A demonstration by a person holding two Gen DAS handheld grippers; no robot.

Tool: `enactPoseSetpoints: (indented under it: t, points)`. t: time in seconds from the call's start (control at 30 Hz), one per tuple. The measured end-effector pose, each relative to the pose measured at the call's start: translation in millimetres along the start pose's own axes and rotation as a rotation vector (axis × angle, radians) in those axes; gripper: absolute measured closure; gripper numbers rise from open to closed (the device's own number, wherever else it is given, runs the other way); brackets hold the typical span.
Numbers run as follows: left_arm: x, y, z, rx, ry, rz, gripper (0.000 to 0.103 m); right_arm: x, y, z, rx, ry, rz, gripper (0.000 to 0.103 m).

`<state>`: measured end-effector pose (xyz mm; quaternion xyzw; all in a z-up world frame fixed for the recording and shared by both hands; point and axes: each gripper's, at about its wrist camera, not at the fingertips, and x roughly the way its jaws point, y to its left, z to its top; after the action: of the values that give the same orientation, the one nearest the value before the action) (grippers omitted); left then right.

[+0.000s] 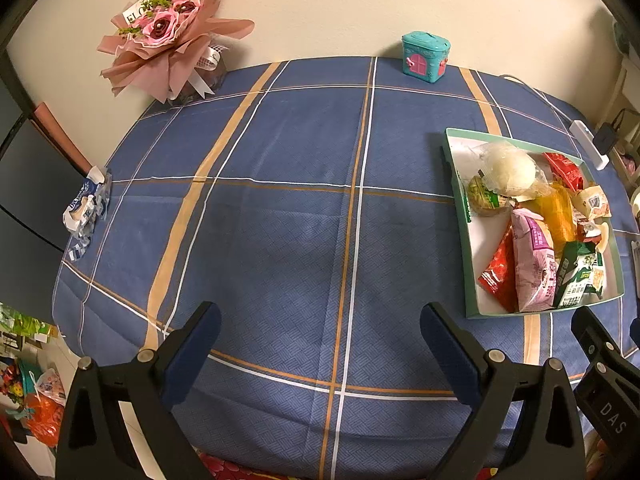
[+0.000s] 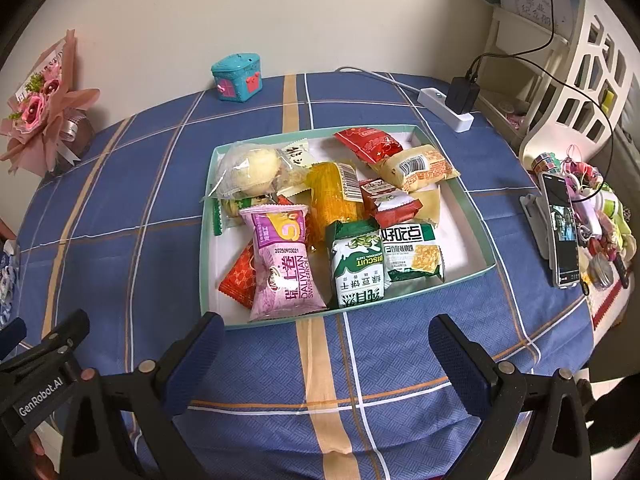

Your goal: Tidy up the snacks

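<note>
Snacks point(image 2: 320, 216) are all lying heaped in the tray point(image 2: 476, 236) at twelve o'clock; both grippers point(image 2: 326, 356) point(image 1: 320, 344) are hovering spread wide, empty.

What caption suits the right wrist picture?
Open right gripper hovers before a tray heaped with wrapped snacks on a blue checked tablecloth.

Red packet point(image 2: 237, 278) mostly hidden under the pink Swiss-roll pack point(image 2: 285, 264); green-edged packet point(image 2: 224, 216) buried beneath the wrapped bun point(image 2: 250, 168). Phone point(image 2: 562, 226) screen content too small to make out. Tissue pack point(image 2: 6, 276) cut off at the right wrist view's left edge.
</note>
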<state>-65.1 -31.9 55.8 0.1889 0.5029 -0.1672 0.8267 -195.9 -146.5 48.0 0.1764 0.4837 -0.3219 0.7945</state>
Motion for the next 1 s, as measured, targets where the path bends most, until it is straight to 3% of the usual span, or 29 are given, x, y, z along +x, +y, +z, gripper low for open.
enactPoseSetpoints:
  t: [1.0]
  points:
    - [-1.1,0.6,0.4,-0.007,-0.007,0.0,0.003,1.6,0.3,-2.9,-0.005,0.005,0.003,0.0]
